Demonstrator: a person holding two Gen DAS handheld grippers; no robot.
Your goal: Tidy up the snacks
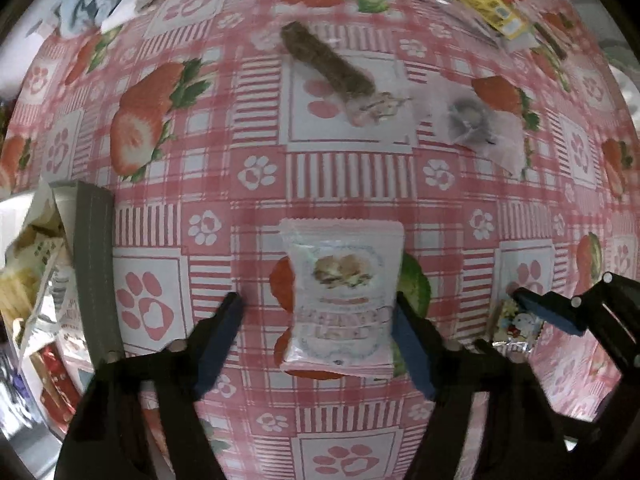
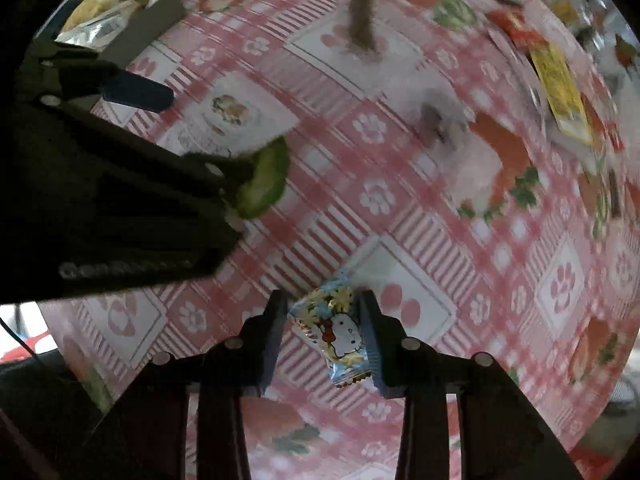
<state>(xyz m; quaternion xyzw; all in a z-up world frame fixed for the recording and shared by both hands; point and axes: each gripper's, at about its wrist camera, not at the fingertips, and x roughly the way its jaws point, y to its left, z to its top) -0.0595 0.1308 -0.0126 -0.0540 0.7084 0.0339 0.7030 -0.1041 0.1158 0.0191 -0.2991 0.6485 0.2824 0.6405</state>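
Observation:
A white and pink snack packet (image 1: 340,296) lies flat on the strawberry-print tablecloth (image 1: 256,128). My left gripper (image 1: 318,316) is open around it; the right finger touches its edge and the left finger stands apart. It shows partly in the right wrist view (image 2: 230,114), half behind my left gripper (image 2: 192,120). My right gripper (image 2: 324,316) is shut on a small Hello Kitty candy packet (image 2: 334,334) and holds it above the cloth. The right gripper (image 1: 560,312) and its candy (image 1: 516,324) also show at the right of the left wrist view.
A grey-walled box (image 1: 94,264) full of snack packets stands at the left. A brown furry stick-shaped item (image 1: 326,60) and a crumpled grey and white wrapper (image 1: 480,124) lie farther out. Yellow and red packets (image 1: 480,4) lie at the far right.

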